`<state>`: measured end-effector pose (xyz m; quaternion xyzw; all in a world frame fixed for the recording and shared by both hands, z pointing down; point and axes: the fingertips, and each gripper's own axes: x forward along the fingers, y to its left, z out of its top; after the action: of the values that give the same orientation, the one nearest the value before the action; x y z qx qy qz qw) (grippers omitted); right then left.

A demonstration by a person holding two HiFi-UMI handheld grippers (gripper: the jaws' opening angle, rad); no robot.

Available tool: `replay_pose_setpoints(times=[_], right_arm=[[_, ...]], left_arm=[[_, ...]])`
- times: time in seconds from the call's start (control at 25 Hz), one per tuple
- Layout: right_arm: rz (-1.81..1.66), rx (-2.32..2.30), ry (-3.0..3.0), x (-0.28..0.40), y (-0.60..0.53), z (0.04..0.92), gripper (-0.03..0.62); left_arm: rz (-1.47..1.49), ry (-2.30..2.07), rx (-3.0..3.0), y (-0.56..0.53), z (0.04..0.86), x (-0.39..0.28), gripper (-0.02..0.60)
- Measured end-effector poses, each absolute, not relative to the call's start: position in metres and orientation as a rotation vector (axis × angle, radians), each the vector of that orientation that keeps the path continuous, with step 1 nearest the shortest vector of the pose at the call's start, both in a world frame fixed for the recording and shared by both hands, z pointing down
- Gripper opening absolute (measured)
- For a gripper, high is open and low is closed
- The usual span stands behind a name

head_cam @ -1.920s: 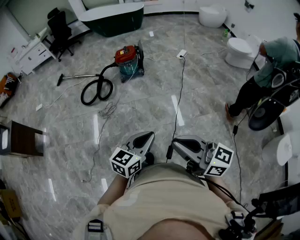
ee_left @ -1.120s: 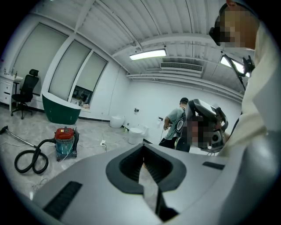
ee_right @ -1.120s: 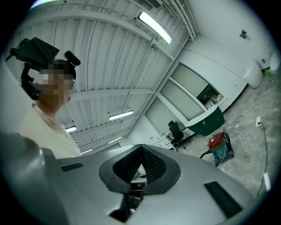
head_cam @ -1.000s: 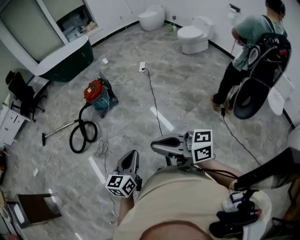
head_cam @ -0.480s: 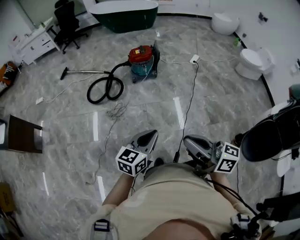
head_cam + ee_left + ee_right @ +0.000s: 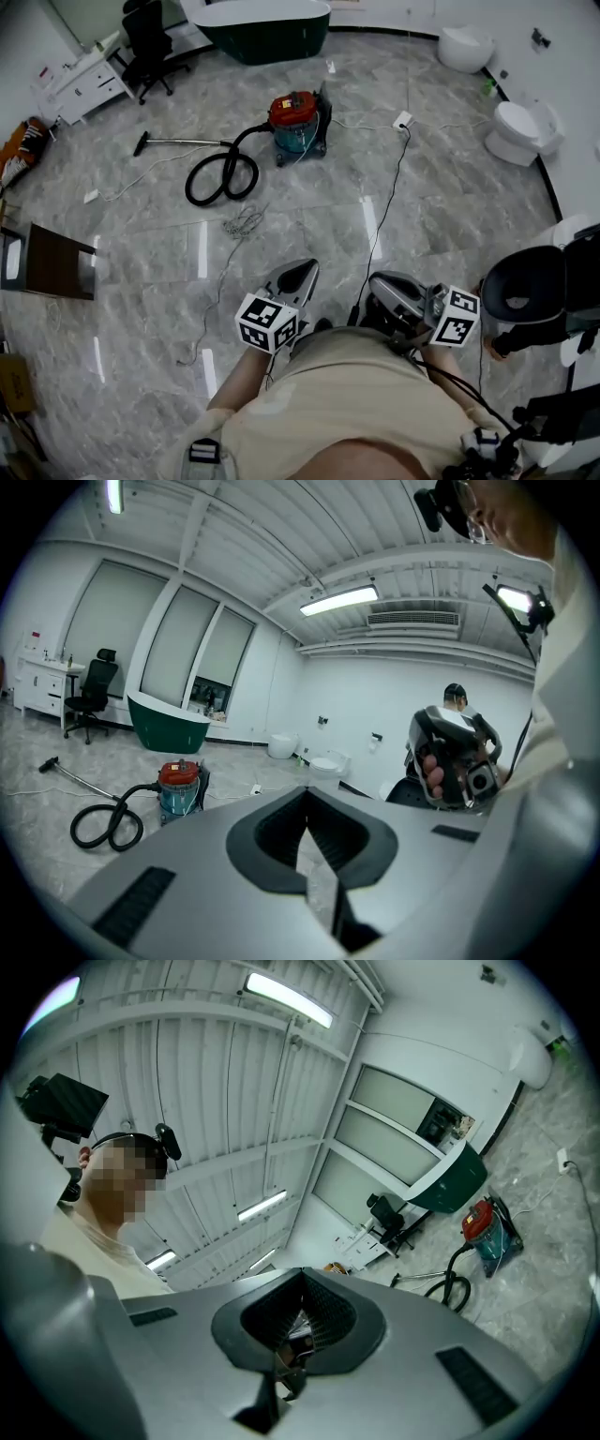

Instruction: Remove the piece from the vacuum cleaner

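Head view looks steeply down over the left hand-held gripper (image 6: 298,272) and right hand-held gripper (image 6: 380,284). Both gripper views face out along their jaws, sharing the vacuum cleaner (image 6: 295,122) (image 6: 178,785) (image 6: 486,1222) well ahead.

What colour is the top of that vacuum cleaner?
The teal canister vacuum cleaner's domed lid is red; the head view shows it best.

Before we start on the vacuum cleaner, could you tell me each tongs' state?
Left tongs: closed, empty.
Right tongs: closed, empty.

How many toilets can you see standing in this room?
2. A round toilet stands at the head view's top right; a toilet with a tank stands just below it, nearer the right edge. White shapes at the right edge, partly hidden, might be more.
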<state>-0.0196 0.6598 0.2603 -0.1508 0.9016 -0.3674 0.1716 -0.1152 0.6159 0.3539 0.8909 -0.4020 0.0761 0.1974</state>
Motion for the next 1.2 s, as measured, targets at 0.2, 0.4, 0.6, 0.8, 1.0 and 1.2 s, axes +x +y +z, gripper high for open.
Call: replay_pose_setpoints(times=[0.2,0.4,0.6,0.8,1.0,1.2], right_arm=[[-1.052,-0.373,2.561,-0.002,0.644,0.264,0.002],[-1.084,-0.399,2.478,0.037,0.624,0.272,0.002],[-1.074,-0.424,2.416,0.089,0.594,0.275,0.002],[-1.048,-0.393,2.412,0.147,0.558,0.275,0.002],[-1.061,-0.308,2.436,0.184,0.53,0.278,0.002],[-1.08,-0.211,2.518,0.199,0.515,0.285,0.002]], left_arm=[[0.264,-1.14,2.493,0.606,0.354,-0.091,0.003],[0.344,-1.12,2.532,0.59,0.355,-0.055,0.003],[0.385,-1.093,2.552,0.565,0.357,-0.004,0.003],[0.42,-1.104,2.583,0.535,0.349,0.058,0.003],[0.433,-1.187,2.536,0.516,0.35,0.093,0.003],[0.462,-1.269,2.488,0.499,0.348,0.115,0.003]])
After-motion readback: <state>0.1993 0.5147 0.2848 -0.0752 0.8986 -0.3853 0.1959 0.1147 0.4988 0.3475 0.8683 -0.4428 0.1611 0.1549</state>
